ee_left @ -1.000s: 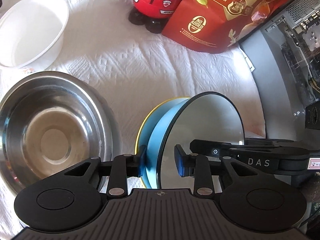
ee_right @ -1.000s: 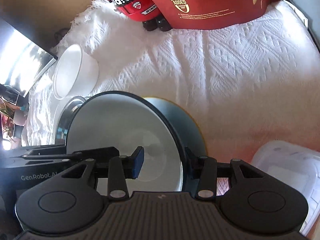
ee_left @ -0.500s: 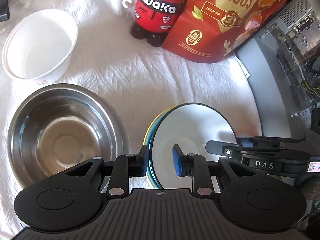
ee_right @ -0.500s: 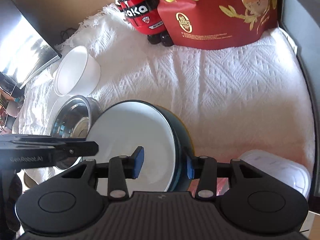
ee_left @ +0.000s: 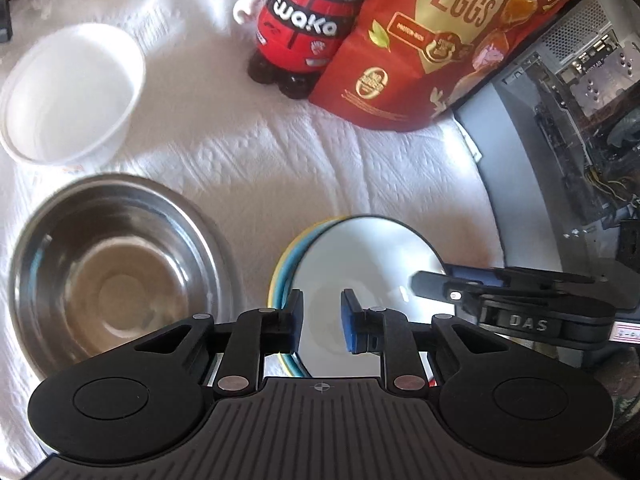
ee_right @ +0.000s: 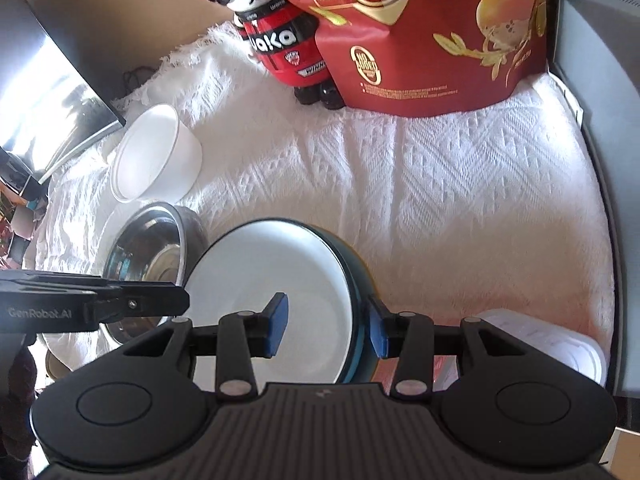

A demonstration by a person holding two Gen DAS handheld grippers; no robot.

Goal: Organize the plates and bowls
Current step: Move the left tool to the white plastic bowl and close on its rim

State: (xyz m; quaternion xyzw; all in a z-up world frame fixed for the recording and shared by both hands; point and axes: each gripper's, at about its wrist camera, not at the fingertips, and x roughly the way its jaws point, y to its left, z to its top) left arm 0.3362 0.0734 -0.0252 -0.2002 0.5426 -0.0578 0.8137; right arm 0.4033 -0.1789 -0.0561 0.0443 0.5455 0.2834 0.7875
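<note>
Straddling the rim of the white-faced plate (ee_right: 276, 292), the right gripper (ee_right: 324, 330) has one blue pad over the plate's white face and the other against its dark outer edge; whether both pads press cannot be told, and the gap between them is moderate. From the left wrist camera, the left gripper (ee_left: 322, 320) sits at the opposite side of the same plate, its jaws closing to a narrow gap around the near rim, with one pad above the white face and the other at the outer side by the stacked edges. That plate lies a little tilted on top of a small stack (ee_left: 282, 276), where a blue edge and a yellow edge peek out beneath it on the white woven cloth (ee_right: 460, 200). Just beside the stack stands a steel bowl (ee_left: 116, 272), upright and empty. Farther back on the cloth sits a white bowl (ee_left: 72, 92), apart from the steel one. At the far edge stand a red bear figure (ee_left: 304, 28) and, touching it, a red quail-egg bag (ee_left: 440, 40). A clear plastic lid or container (ee_right: 548, 344) lies near the right gripper's outer side.
</note>
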